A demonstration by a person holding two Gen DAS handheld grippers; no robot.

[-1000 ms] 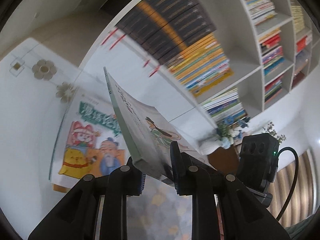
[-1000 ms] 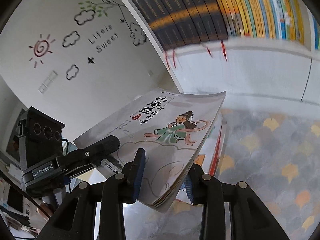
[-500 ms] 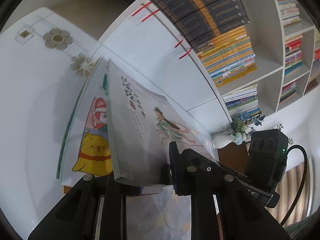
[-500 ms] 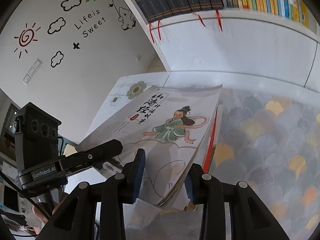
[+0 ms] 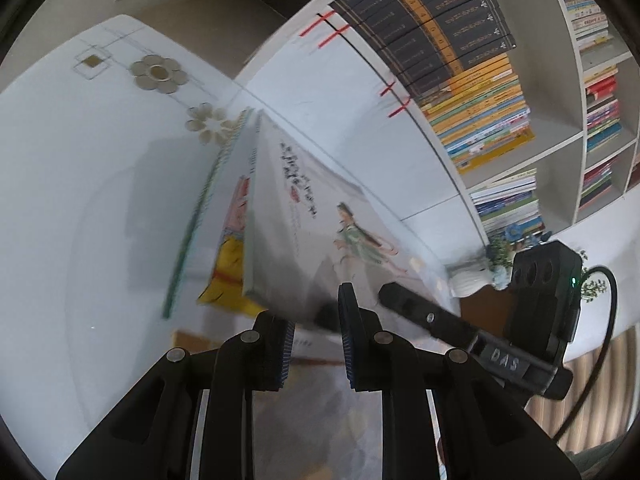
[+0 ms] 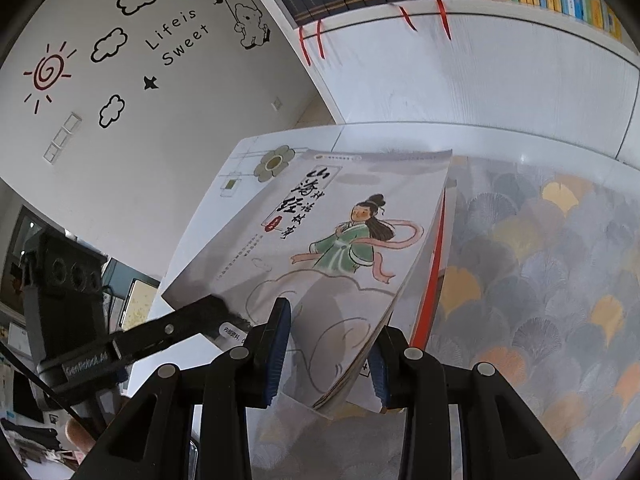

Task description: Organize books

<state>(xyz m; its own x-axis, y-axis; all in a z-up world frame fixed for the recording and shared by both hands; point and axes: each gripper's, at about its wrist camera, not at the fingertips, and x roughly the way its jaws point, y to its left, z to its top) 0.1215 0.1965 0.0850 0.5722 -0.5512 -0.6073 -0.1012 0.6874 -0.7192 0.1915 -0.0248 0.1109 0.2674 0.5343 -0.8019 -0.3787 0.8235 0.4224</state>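
1. Gripping one grey picture book (image 6: 320, 240) from two sides: right gripper (image 6: 328, 354) has its fingers nearly closed on the near page edge, left gripper (image 5: 314, 342) has its fingers pinched narrow on the near corner at the spine side.
2. Book is tilted, cover with a green-robed figure facing up, just above a second book (image 5: 230, 248) with a yellow cartoon cover lying on the white bench (image 5: 80, 200).
3. Bookshelf (image 5: 560, 132) stands behind, packed with rows of spines.

My right gripper (image 6: 326, 346) grips the grey picture book (image 6: 320, 240) by its near edge; my left gripper (image 6: 236, 322) pinches its corner.
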